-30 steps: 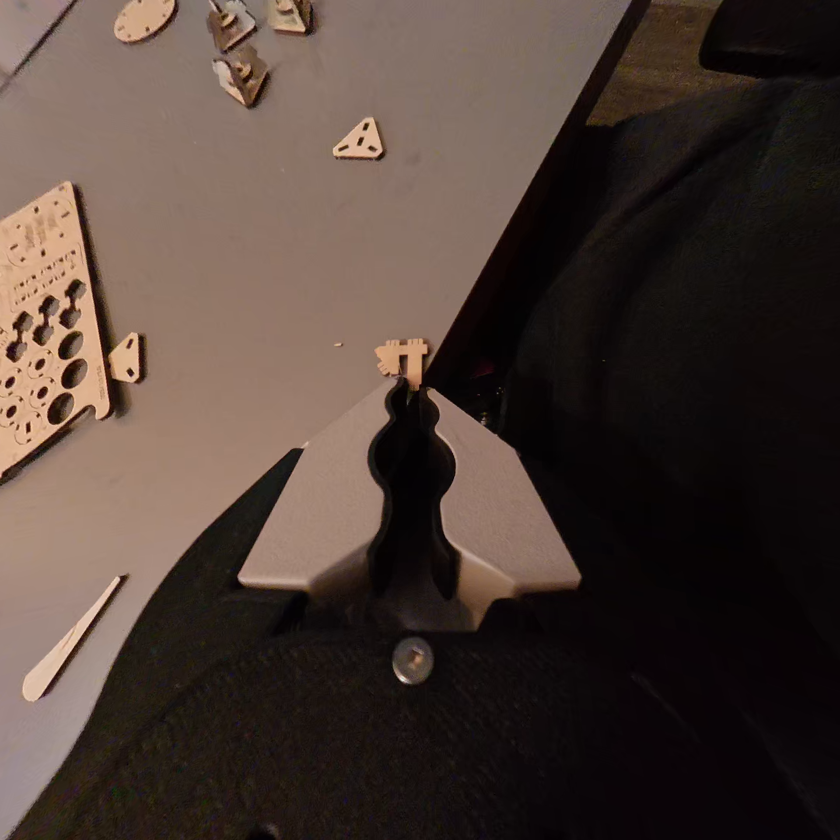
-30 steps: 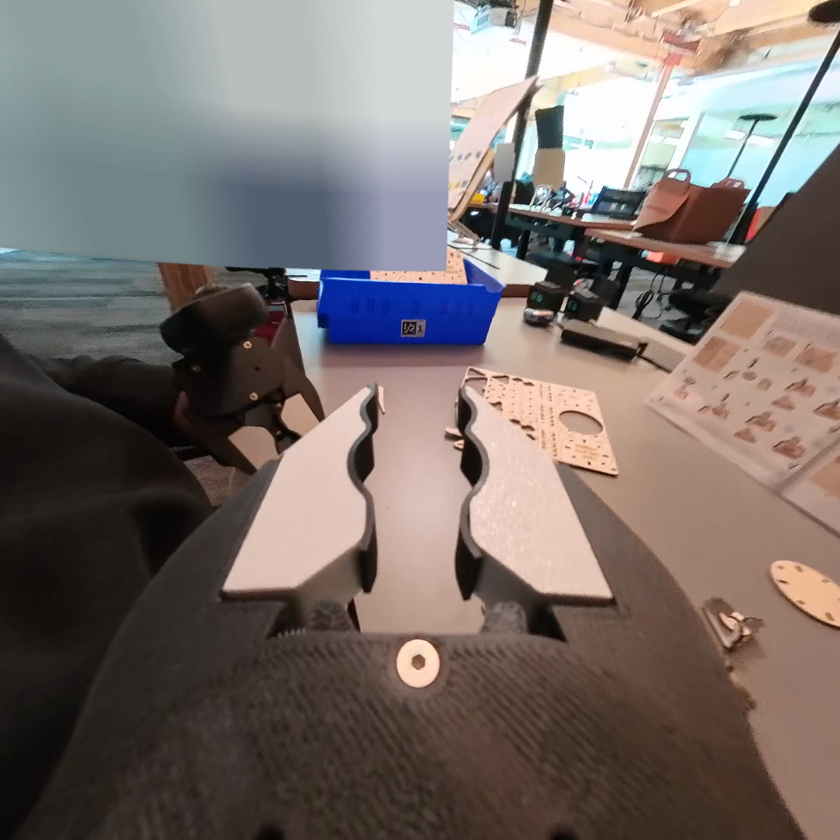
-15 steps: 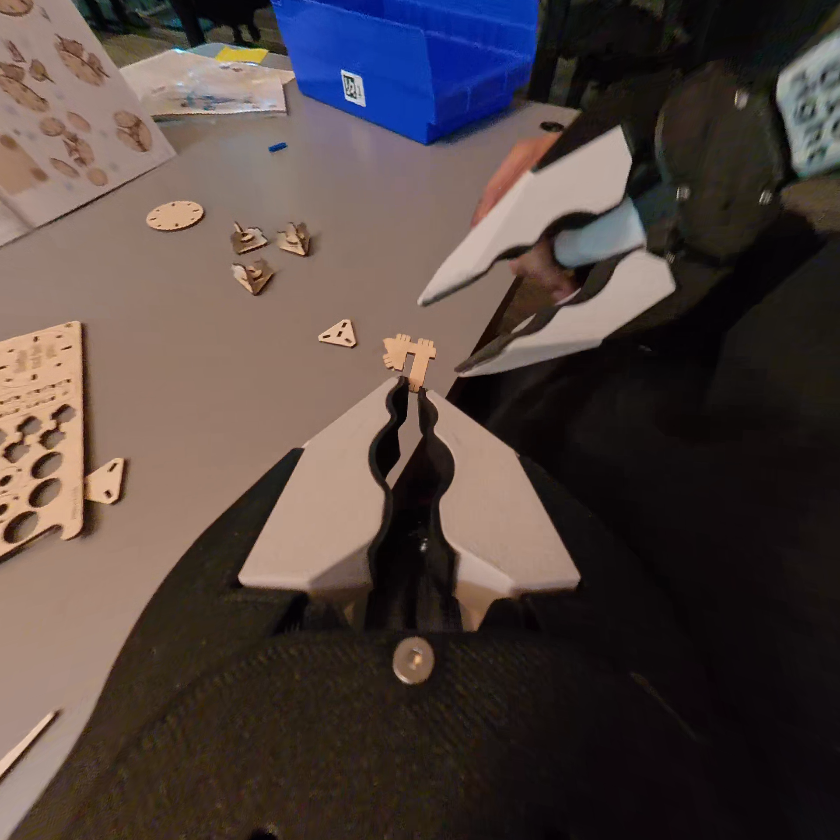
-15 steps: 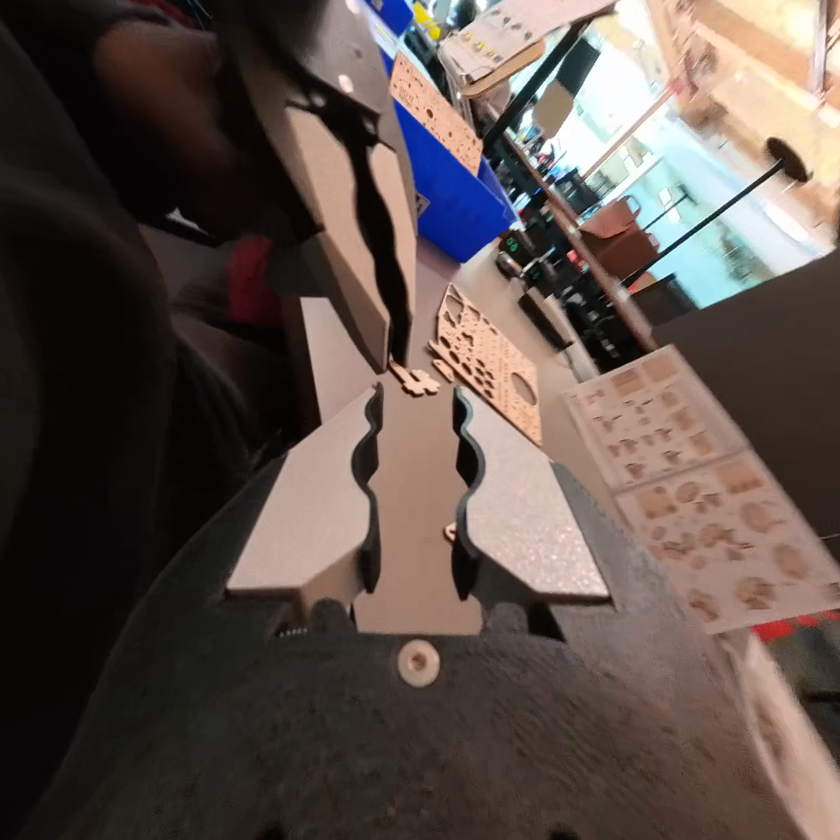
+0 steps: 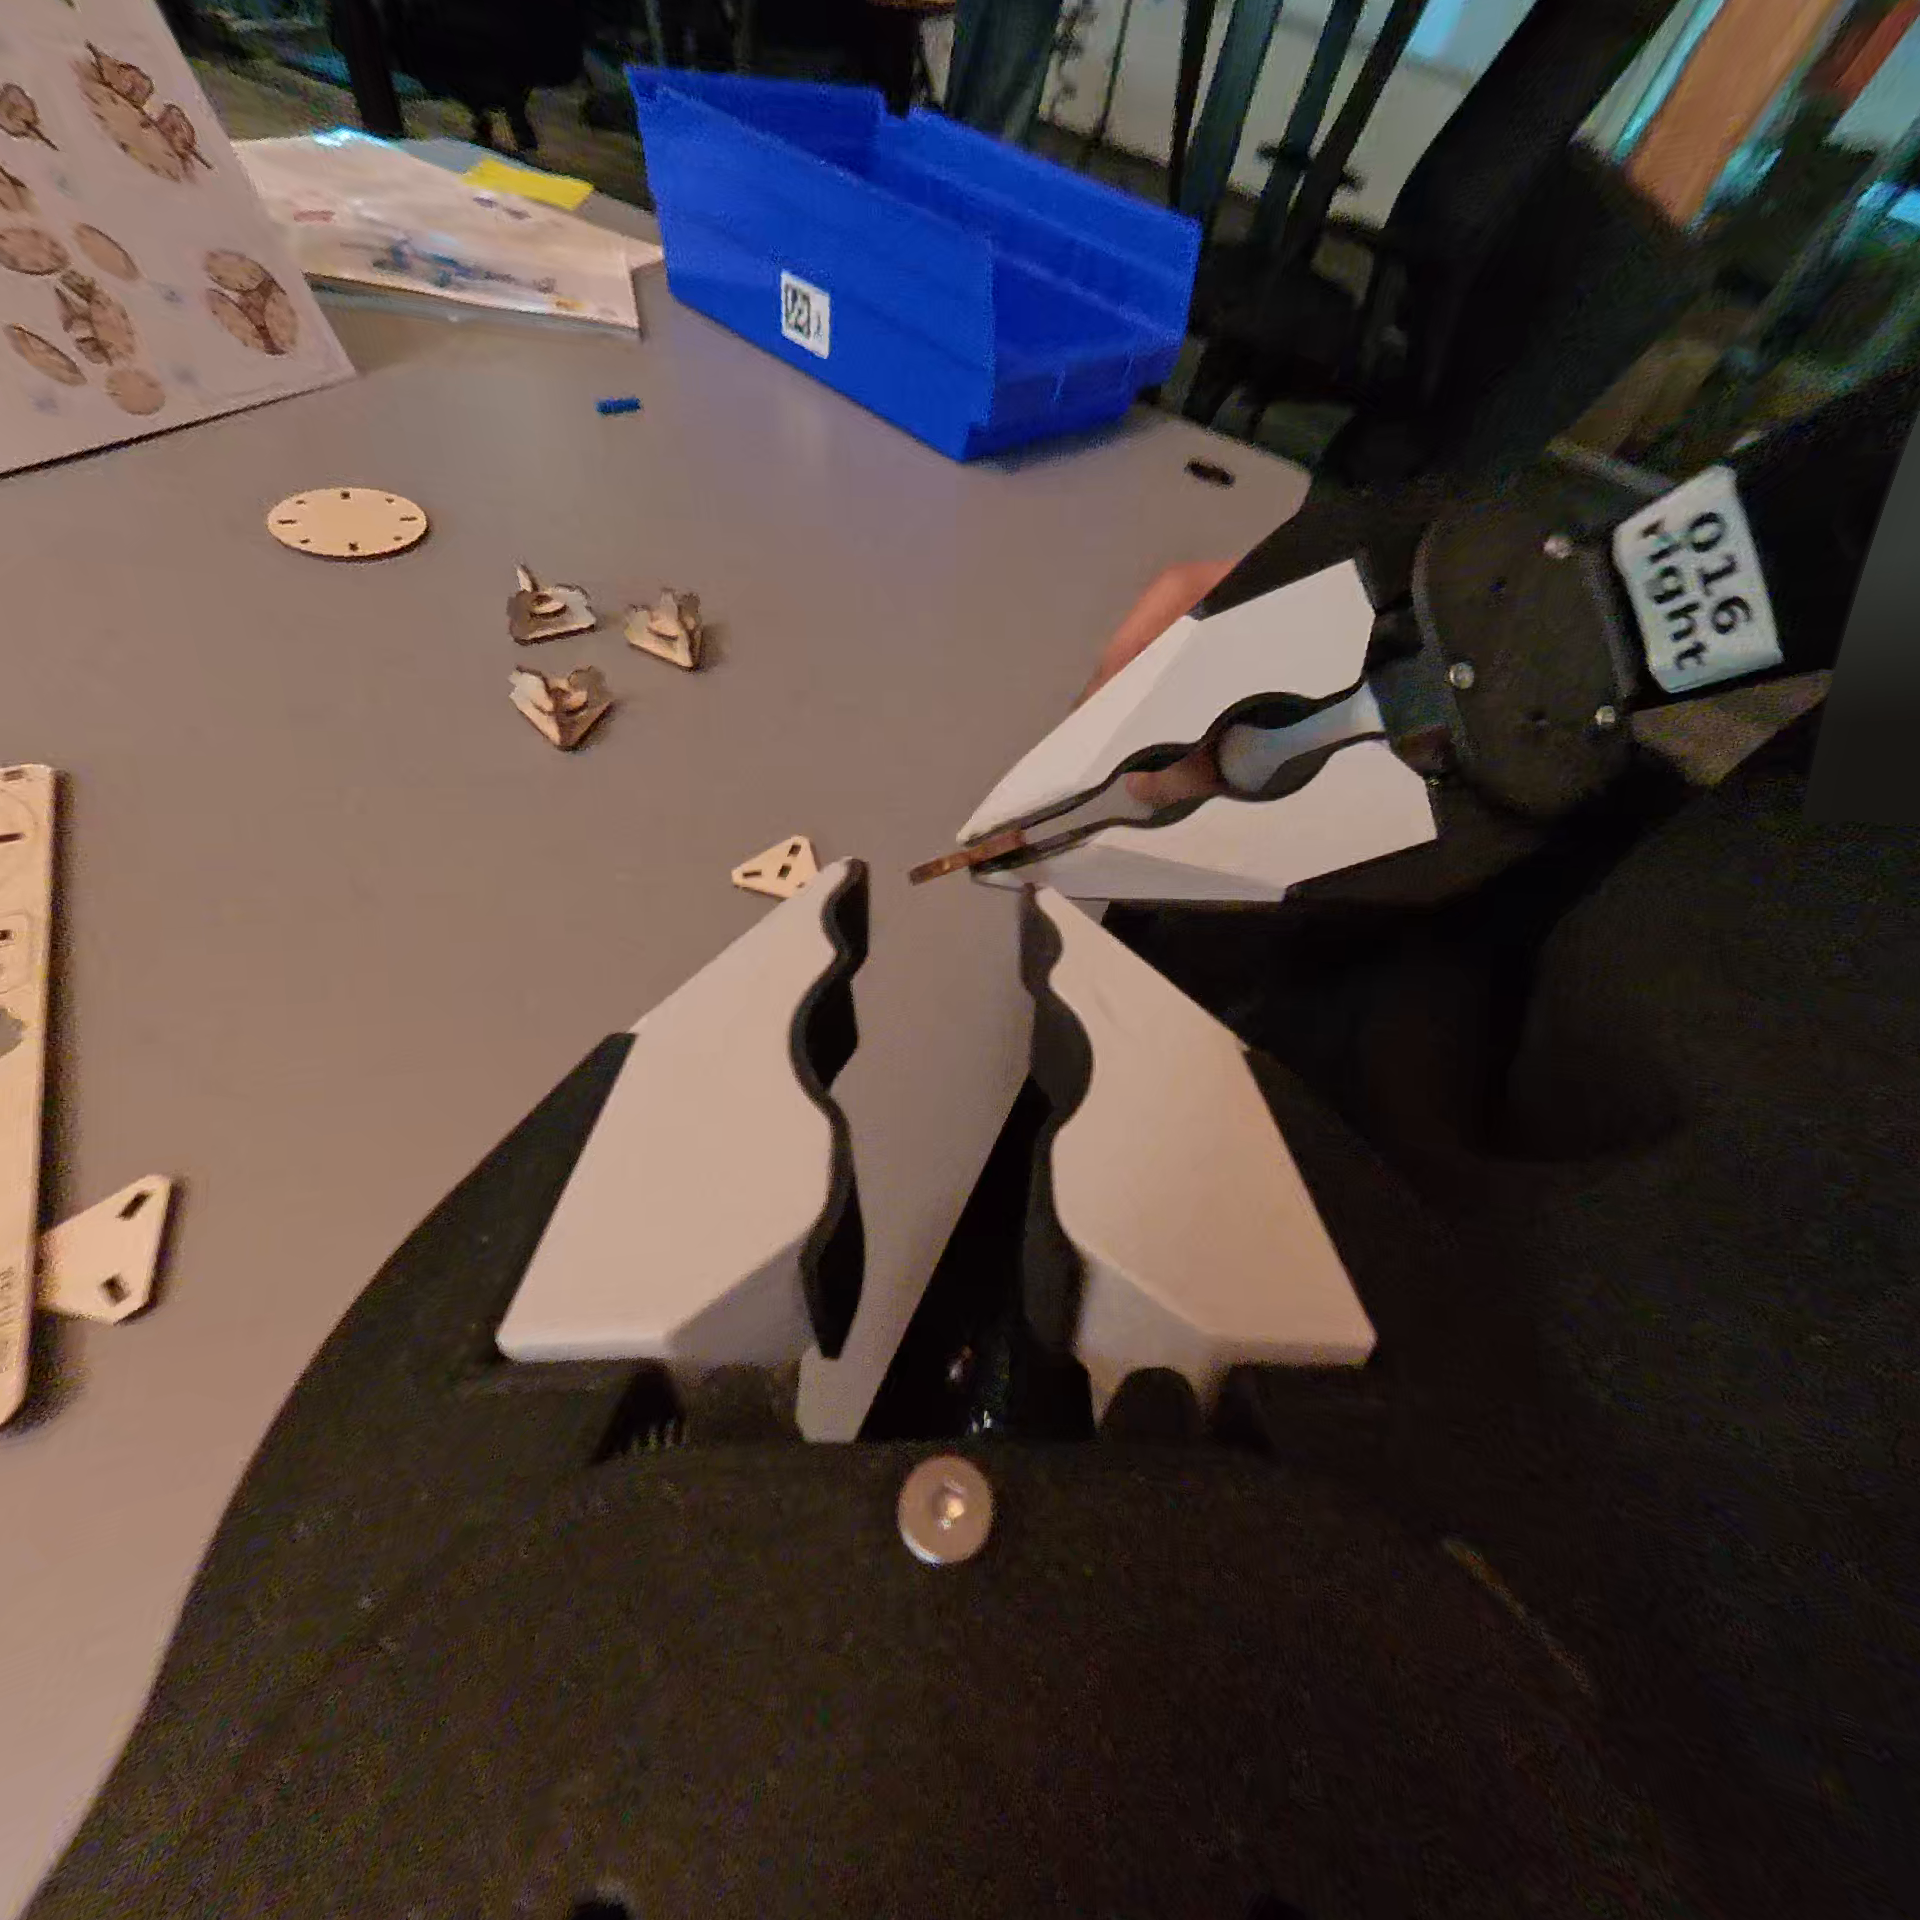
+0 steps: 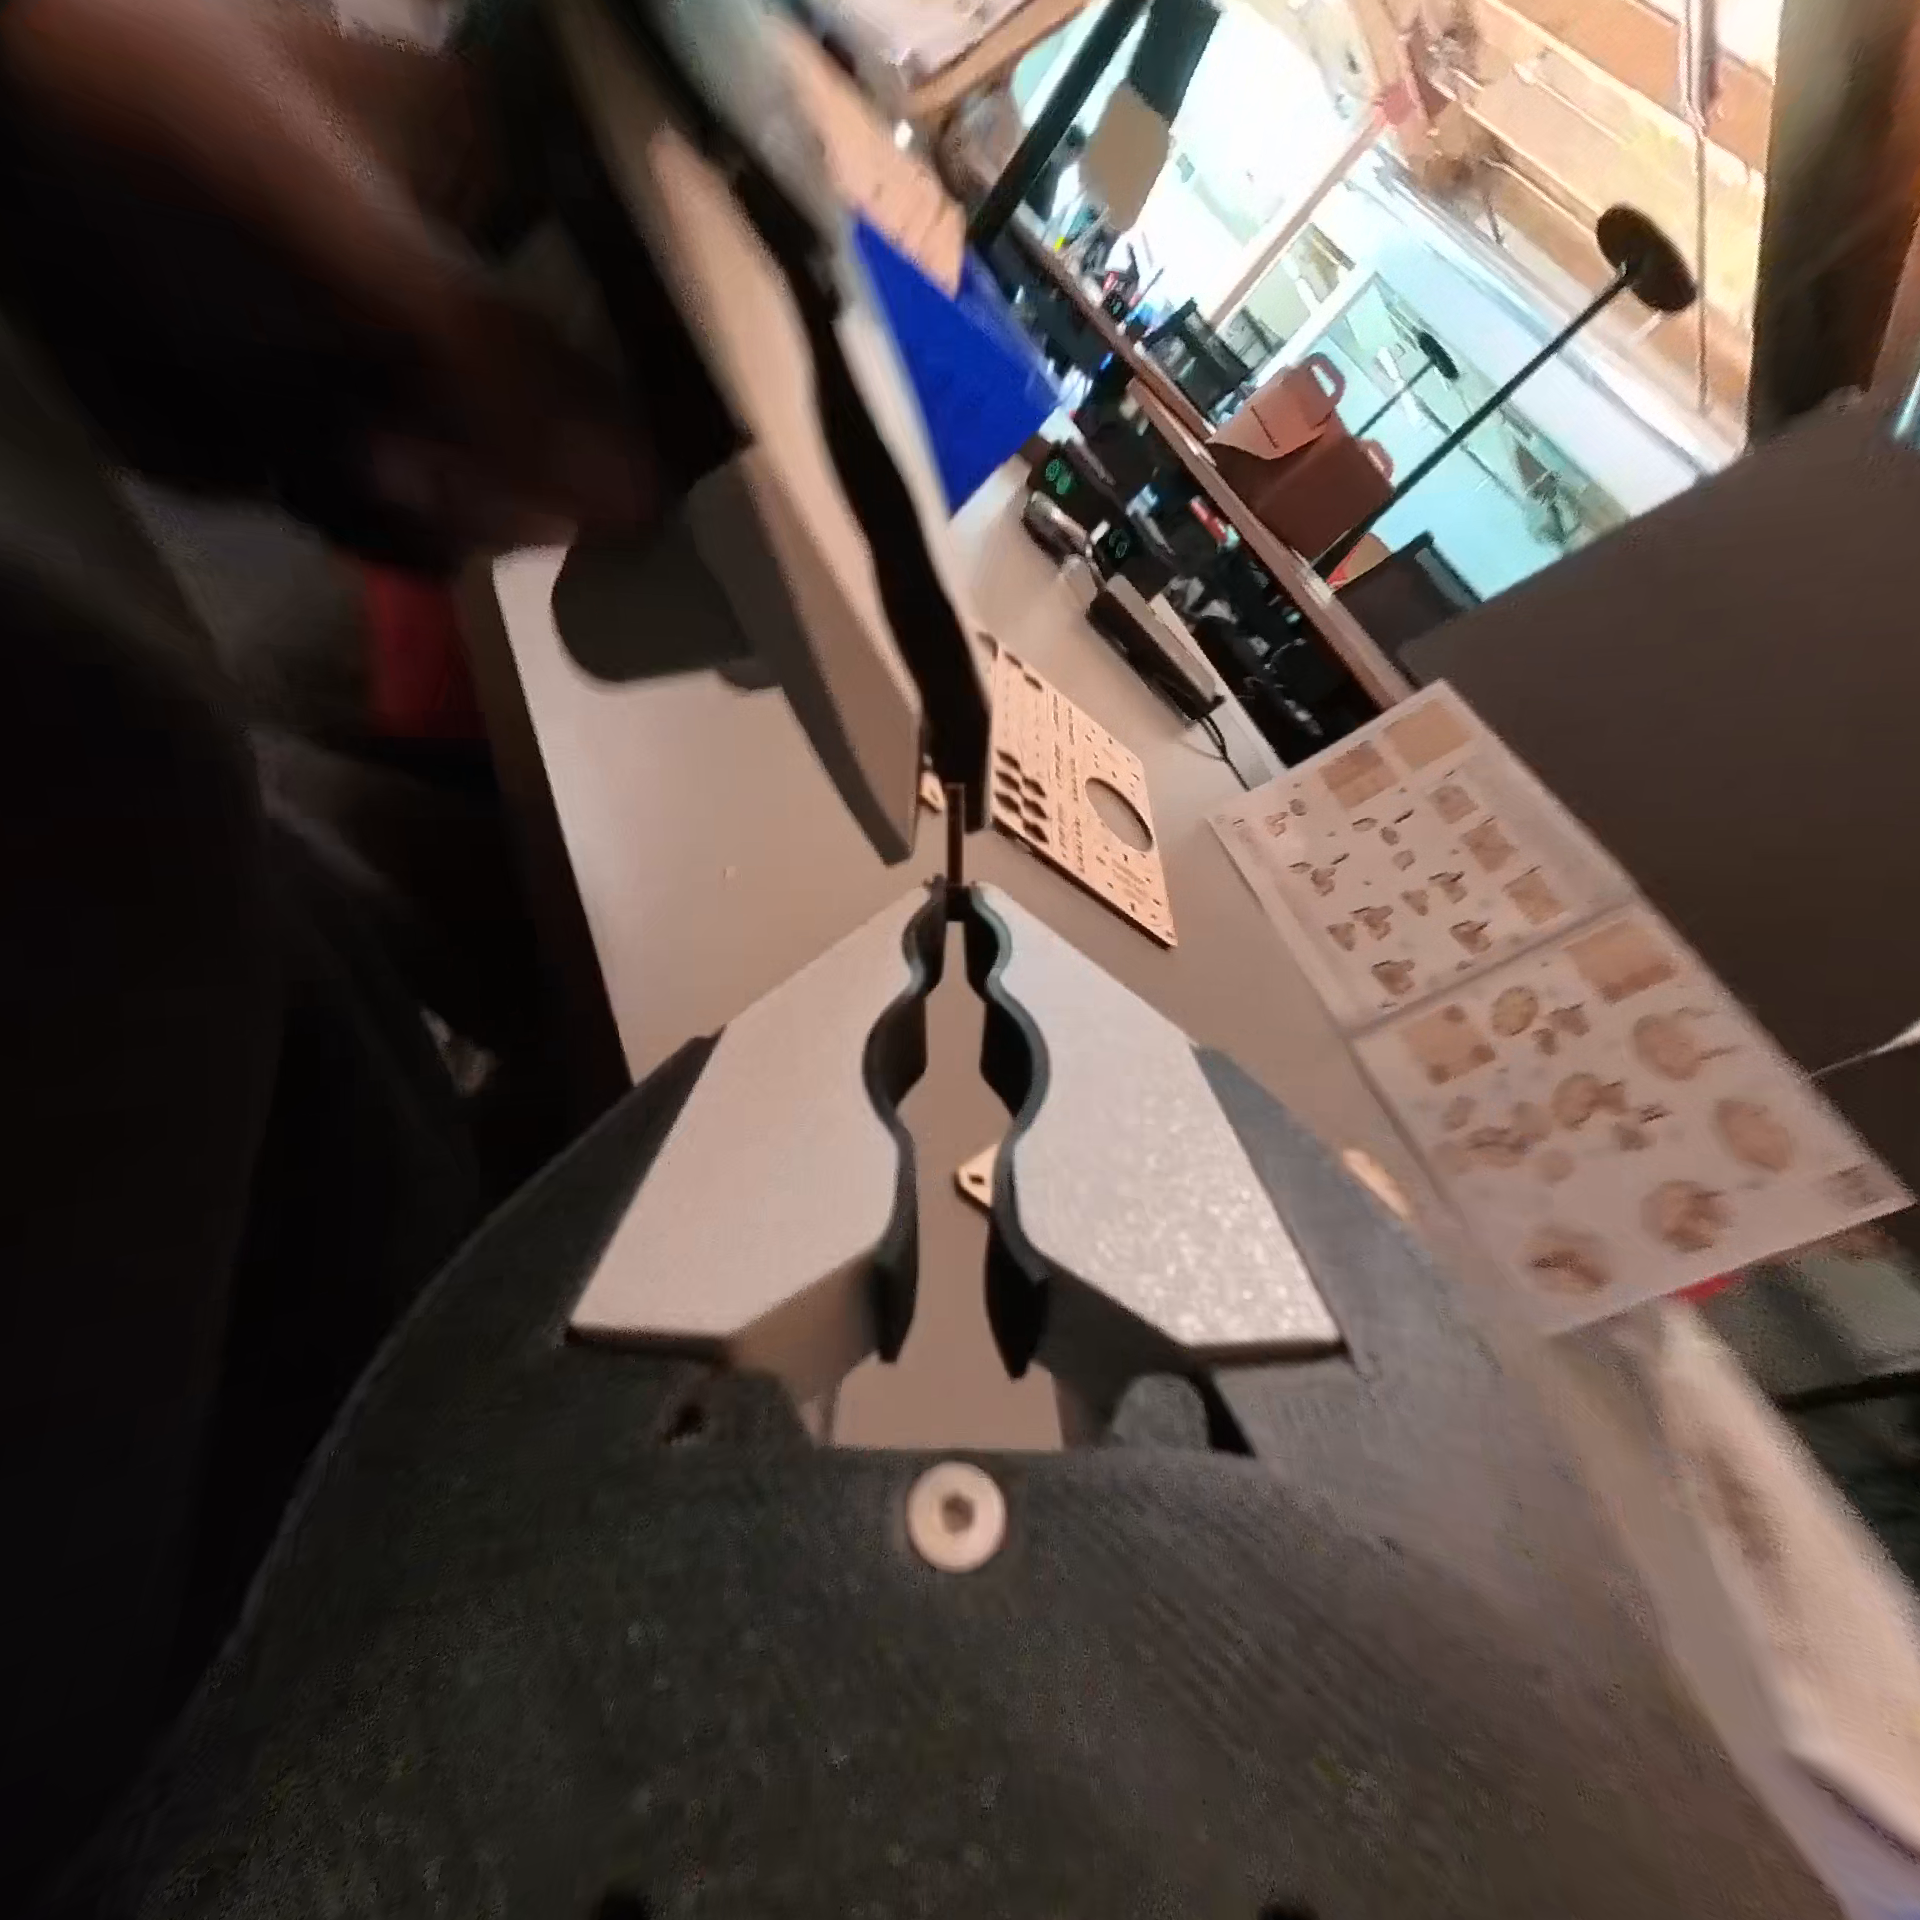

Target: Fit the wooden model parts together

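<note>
Centre frame in the left wrist view, the left gripper (image 5: 940, 883) hangs over the grey counter (image 5: 312, 935) with its jaws apart and bare. Just right of it, the right gripper (image 5: 982, 857) pinches a thin wooden piece (image 5: 940, 862) edge-on. A small wooden triangle (image 5: 774, 865) lies beside them, a blue bin (image 5: 914, 301) toward the top.

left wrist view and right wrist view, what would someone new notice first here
The right gripper stands out first, its jaws shut on a small thin wooden piece just beyond the open, empty left gripper. Behind them a bright blue bin sits at the grey table's far edge, with small wooden assemblies scattered between.
</note>
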`<action>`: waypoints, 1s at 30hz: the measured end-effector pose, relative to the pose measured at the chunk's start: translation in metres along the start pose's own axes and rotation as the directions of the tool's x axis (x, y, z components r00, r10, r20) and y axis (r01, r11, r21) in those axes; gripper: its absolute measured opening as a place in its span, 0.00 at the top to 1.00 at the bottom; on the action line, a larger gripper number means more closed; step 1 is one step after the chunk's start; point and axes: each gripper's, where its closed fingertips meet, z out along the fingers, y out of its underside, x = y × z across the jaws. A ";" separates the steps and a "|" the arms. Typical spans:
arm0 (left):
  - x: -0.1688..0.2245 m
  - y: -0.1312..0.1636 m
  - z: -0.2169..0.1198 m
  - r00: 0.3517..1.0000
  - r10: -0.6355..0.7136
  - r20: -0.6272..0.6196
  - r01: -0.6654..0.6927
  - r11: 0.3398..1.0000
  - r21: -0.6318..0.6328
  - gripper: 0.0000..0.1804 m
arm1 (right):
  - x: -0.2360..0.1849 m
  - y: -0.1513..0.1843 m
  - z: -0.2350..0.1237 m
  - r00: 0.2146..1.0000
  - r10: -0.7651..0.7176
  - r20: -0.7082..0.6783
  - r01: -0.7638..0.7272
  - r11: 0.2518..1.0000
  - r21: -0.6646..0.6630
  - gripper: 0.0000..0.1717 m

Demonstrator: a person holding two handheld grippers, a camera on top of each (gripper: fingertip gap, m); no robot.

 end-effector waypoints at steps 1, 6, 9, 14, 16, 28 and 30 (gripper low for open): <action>-0.001 -0.003 0.002 0.999 -0.034 -0.030 0.035 0.999 0.024 0.81 | 0.004 -0.005 -0.002 0.993 0.114 0.020 -0.115 0.993 0.039 0.99; 0.011 -0.018 0.007 0.919 -0.231 -0.318 0.278 0.955 0.108 0.92 | 0.015 -0.020 -0.013 0.824 0.521 0.224 -0.558 0.816 0.150 1.00; 0.012 -0.020 0.011 0.859 -0.293 -0.421 0.360 0.929 0.089 1.00 | 0.017 -0.012 -0.013 0.772 0.582 0.254 -0.623 0.772 0.126 1.00; 0.000 -0.009 0.025 0.861 -0.301 -0.409 0.331 0.944 0.003 1.00 | 0.015 0.010 -0.009 0.785 0.577 0.225 -0.601 0.798 0.046 0.98; -0.007 -0.006 0.030 0.868 -0.307 -0.390 0.321 0.946 -0.029 1.00 | 0.015 0.017 -0.007 0.796 0.570 0.202 -0.584 0.811 0.014 0.89; -0.032 -0.004 0.046 0.862 -0.311 -0.400 0.304 0.949 -0.082 1.00 | 0.046 0.043 0.000 0.697 0.714 0.073 -0.713 0.700 -0.036 0.97; -0.037 -0.006 0.044 0.865 -0.311 -0.394 0.313 0.948 -0.062 1.00 | 0.050 0.054 0.000 0.730 0.683 0.002 -0.680 0.728 -0.088 0.94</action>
